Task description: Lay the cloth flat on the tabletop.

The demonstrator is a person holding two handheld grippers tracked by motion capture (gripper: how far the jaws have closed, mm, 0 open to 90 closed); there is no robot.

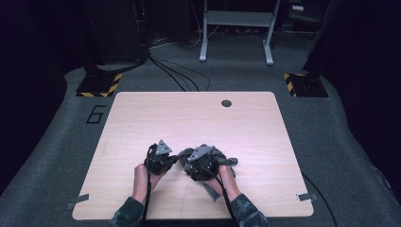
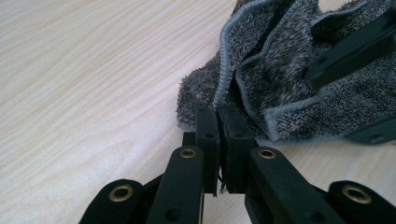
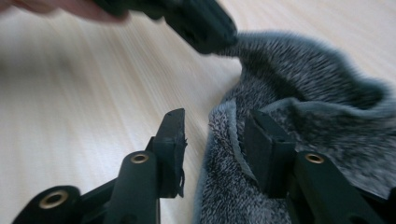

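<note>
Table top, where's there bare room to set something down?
The table is bare across its far half up to the round dark hole, and along both side edges. It is crowded near the front middle, where the grey towel lies bunched under both claws.

Left gripper point(image 1: 166, 160): near-centre, jaws pressed together, hand behind. Right gripper point(image 1: 201, 163): just beside it on the right, jaws parted, forearm from the near edge.

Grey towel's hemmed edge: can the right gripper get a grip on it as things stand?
Probably yes. In the right gripper view the right gripper stands open with the grey towel edge already between its jaws, nothing in the way. The left gripper pinches another edge.
</note>
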